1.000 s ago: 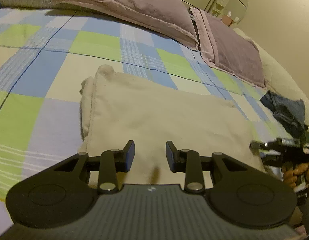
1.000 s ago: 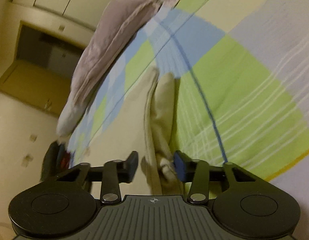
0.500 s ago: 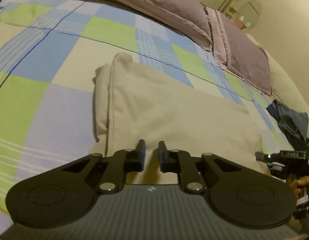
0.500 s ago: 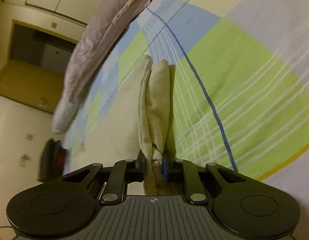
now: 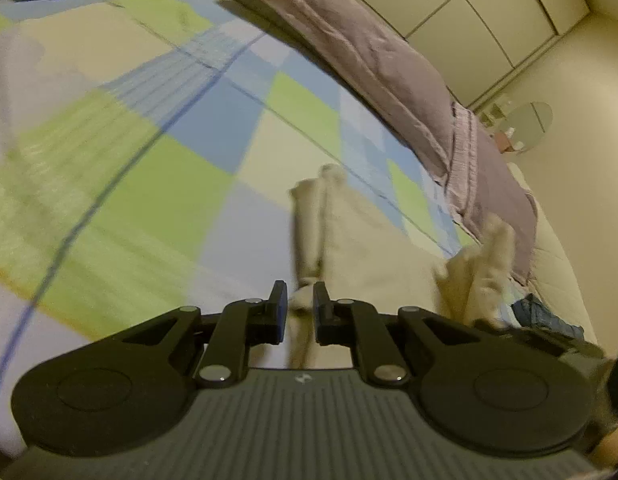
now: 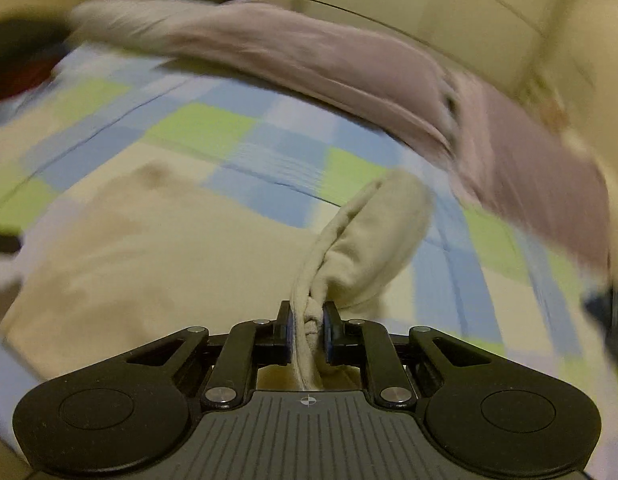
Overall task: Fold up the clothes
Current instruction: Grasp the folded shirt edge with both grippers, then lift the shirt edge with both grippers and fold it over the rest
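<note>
A folded beige garment (image 5: 369, 256) lies on the checked bedspread (image 5: 149, 168). My left gripper (image 5: 300, 308) is shut on its near left edge, cloth bunched between the fingers. My right gripper (image 6: 307, 332) is shut on the other near edge of the beige garment (image 6: 121, 248), with a thick fold (image 6: 373, 240) rising from the jaws. In the left wrist view that lifted fold (image 5: 485, 268) stands up at the right, above the right gripper's dark body (image 5: 541, 340).
Mauve pillows (image 5: 369, 64) line the head of the bed. Dark blue jeans (image 5: 549, 316) lie at the bed's right side. A dark red and black heap (image 6: 17, 64) sits at the far left. Cupboard doors (image 5: 489, 12) and a wall stand behind.
Both grippers closed on the garment's near edges and lifted them. The right gripper swung round from a sideways pose to face the pillows, carrying its fold up.
</note>
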Available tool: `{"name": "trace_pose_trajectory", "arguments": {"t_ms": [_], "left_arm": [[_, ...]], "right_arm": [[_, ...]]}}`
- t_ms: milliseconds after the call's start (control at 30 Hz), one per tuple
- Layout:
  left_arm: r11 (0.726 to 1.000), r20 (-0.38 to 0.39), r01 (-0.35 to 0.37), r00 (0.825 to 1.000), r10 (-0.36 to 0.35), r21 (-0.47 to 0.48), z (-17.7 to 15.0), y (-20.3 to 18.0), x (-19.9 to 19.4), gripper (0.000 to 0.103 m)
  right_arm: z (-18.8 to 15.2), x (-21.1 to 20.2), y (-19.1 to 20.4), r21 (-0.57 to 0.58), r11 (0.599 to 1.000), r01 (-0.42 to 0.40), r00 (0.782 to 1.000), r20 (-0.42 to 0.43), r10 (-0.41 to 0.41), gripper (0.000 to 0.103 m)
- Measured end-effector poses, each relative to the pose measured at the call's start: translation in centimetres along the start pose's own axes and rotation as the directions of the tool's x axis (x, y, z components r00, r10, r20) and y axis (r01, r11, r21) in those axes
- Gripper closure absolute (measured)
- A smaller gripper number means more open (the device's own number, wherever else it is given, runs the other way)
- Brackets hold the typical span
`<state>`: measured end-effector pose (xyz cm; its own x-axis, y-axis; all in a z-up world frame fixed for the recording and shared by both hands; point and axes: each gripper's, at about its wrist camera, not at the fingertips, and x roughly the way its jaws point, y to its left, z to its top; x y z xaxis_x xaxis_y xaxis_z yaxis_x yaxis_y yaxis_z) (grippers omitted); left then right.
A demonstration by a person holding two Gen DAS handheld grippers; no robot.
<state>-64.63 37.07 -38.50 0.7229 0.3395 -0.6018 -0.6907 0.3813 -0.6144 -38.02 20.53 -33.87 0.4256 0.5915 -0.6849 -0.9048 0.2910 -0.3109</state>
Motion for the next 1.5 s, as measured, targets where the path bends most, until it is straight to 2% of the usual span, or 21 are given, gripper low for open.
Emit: {"name": "trace_pose_trajectory", "arguments": {"t_ms": [100, 133, 167, 233, 300, 433, 500, 600, 667, 733, 800, 867, 933, 1100, 1167, 1233, 1333, 1367, 1433, 1467, 1500], "left_arm": [[1.000, -0.007, 0.012, 1.000, -0.012, -0.011, -0.2, 0.7, -1.0, 0.094], [1.000, -0.011, 0.022, 1.000, -0.023, -0.014, -0.2, 0.7, -1.1, 0.094], [0.999, -0.014, 0.033, 0.999, -0.034, -0.018, -0.3, 0.6, -1.3, 0.094], [0.998, -0.022, 0.055, 0.998, -0.055, -0.025, -0.4, 0.6, -1.7, 0.093], [0.996, -0.033, 0.082, 0.996, -0.082, -0.018, -0.5, 0.0, -1.5, 0.090], [0.984, -0.087, 0.179, 0.980, -0.180, -0.014, -0.9, -2.5, 0.5, 0.083], [0.974, -0.115, 0.228, 0.967, -0.228, -0.015, -1.2, -3.7, 1.5, 0.073], [0.953, -0.165, 0.301, 0.938, -0.304, -0.042, -1.2, -5.7, 4.9, 0.065], [0.943, -0.197, 0.326, 0.923, -0.332, -0.062, -1.1, -7.0, 8.0, 0.062], [0.941, -0.232, 0.333, 0.913, -0.337, -0.060, -1.2, -8.0, 10.5, 0.061], [0.938, -0.257, 0.340, 0.903, -0.346, -0.069, -1.3, -8.7, 12.6, 0.058], [0.926, -0.257, 0.364, 0.889, -0.379, -0.105, -1.4, -8.8, 13.7, 0.057], [0.892, -0.232, 0.423, 0.862, -0.451, -0.161, -1.5, -8.3, 14.0, 0.055], [0.831, -0.181, 0.499, 0.819, -0.545, -0.245, -1.4, -7.9, 14.2, 0.050], [0.838, -0.197, 0.497, 0.819, -0.539, -0.228, -1.4, -8.4, 14.6, 0.047], [0.870, -0.241, 0.464, 0.837, -0.492, -0.165, -1.5, -9.3, 15.2, 0.047], [0.906, -0.278, 0.413, 0.863, -0.422, -0.093, -1.7, -10.3, 16.0, 0.057], [0.906, -0.280, 0.413, 0.862, -0.422, -0.094, -1.7, -10.2, 16.0, 0.059], [0.893, -0.274, 0.439, 0.850, -0.450, -0.104, -1.5, -10.1, 15.9, 0.088], [0.881, -0.266, 0.462, 0.841, -0.471, -0.100, -1.4, -10.0, 15.4, 0.090], [0.880, -0.248, 0.469, 0.846, -0.471, -0.073, -1.1, -10.1, 14.6, 0.091]], "right_arm": [[-1.5, 1.5, 6.3, -0.137, 0.991, 0.007, 1.000, -0.002, -0.008, 0.085], [-2.1, 2.2, 7.6, -0.166, 0.986, 0.001, 1.000, -0.007, -0.002, 0.068], [-2.8, 2.2, 8.3, -0.187, 0.982, -0.010, 1.000, 0.002, 0.011, 0.057], [-3.3, 2.2, 9.2, -0.215, 0.976, -0.032, 0.999, 0.020, 0.037, 0.052], [-3.9, 0.4, 7.4, -0.157, 0.983, -0.099, 0.993, 0.049, 0.108, 0.043], [-4.9, -4.0, 2.1, 0.038, 0.972, -0.231, 0.964, 0.143, 0.224, 0.043], [-5.7, -4.7, -2.3, 0.210, 0.955, -0.208, 0.968, 0.182, 0.171, 0.043], [-8.4, -2.8, -9.3, 0.522, 0.842, -0.136, 0.989, 0.125, 0.082, 0.047], [-10.6, 1.5, -12.7, 0.700, 0.705, -0.118, 0.989, 0.023, 0.143, 0.080], [-12.0, 4.8, -13.0, 0.753, 0.636, -0.170, 0.969, 0.011, 0.246, 0.080], [-12.1, 5.5, -12.1, 0.761, 0.606, -0.229, 0.956, 0.060, 0.287, 0.080], [-11.7, 5.7, -11.5, 0.762, 0.595, -0.255, 0.947, 0.074, 0.311, 0.080], [-11.9, 5.6, -11.4, 0.770, 0.586, -0.255, 0.948, 0.080, 0.308, 0.080], [-11.6, 6.8, -12.8, 0.795, 0.532, -0.290, 0.931, 0.105, 0.350, 0.080], [-11.0, 7.2, -12.8, 0.787, 0.543, -0.292, 0.930, 0.101, 0.354, 0.080], [-10.8, 7.2, -12.3, 0.778, 0.555, -0.293, 0.930, 0.098, 0.354, 0.080], [-10.6, 7.0, -11.9, 0.772, 0.564, -0.293, 0.931, 0.095, 0.353, 0.080], [-10.6, 7.0, -11.8, 0.772, 0.565, -0.291, 0.931, 0.093, 0.352, 0.080], [-10.5, 7.0, -11.7, 0.772, 0.567, -0.289, 0.932, 0.090, 0.351, 0.080], [-10.5, 7.1, -11.6, 0.771, 0.568, -0.287, 0.932, 0.089, 0.351, 0.080], [-10.4, 7.1, -11.6, 0.771, 0.569, -0.287, 0.932, 0.088, 0.351, 0.080]]}}
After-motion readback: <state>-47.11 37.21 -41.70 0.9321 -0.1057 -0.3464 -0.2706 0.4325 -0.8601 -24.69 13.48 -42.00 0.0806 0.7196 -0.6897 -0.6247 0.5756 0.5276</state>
